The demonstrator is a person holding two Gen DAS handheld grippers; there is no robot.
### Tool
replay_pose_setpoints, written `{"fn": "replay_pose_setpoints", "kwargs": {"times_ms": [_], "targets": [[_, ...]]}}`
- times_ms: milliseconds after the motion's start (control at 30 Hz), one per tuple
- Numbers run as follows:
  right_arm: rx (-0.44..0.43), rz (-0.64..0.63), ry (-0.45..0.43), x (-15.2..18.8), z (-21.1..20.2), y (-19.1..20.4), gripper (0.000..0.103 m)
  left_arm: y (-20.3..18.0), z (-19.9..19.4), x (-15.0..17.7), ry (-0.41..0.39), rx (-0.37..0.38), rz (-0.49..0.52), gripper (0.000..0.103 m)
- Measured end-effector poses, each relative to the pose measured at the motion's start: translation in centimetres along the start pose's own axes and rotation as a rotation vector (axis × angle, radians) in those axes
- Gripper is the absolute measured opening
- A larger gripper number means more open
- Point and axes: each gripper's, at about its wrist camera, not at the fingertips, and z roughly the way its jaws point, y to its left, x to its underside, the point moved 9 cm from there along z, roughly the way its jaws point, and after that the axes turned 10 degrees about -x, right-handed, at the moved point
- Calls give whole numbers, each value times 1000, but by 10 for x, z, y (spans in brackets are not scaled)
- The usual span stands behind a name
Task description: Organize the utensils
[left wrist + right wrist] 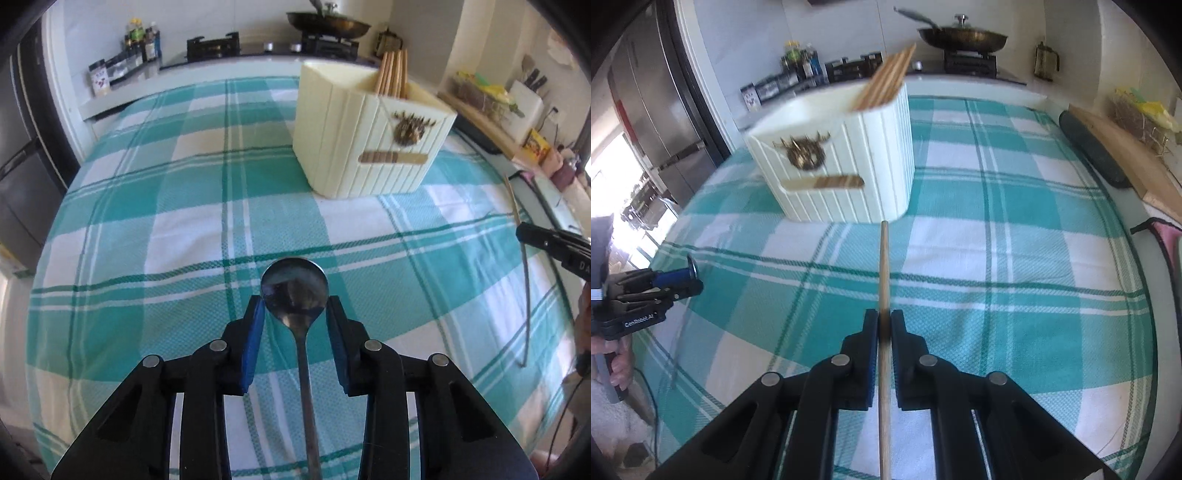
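Spoon pinched in left tongs, chopstick in right tongs

holder: the utensil holder stands on the tablecloth, ahead of both grippers
chopsticks: a bundle of chopsticks stands in the holder's rear compartment
stove: the stove lies behind the table, a wok on it

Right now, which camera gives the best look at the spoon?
The left wrist view: the spoon sits dead centre, its bowl clamped by the left gripper, handle running back underneath. In the right wrist view only that gripper shows at the edge; the spoon can't be made out.
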Motion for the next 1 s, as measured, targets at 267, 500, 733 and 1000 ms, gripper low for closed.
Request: {"fn": "replay_pose_setpoints", "kwargs": {"times_ms": [267,500,733,1000], "targets": [[-63,-72,-197,-29,-90,36,7,16,-87,-29,-187,60,-29,34],[-42,-101,-310,-76,-114,39,7,26,-121,-73,-258,102,-65,2],[-43,-92,-386,-116,-131,38,7,42,-125,-96,-282,80,-61,3],[-68,-82,-362,-93,-130,37,7,108,-56,-44,-74,-52,-97,53]]}}
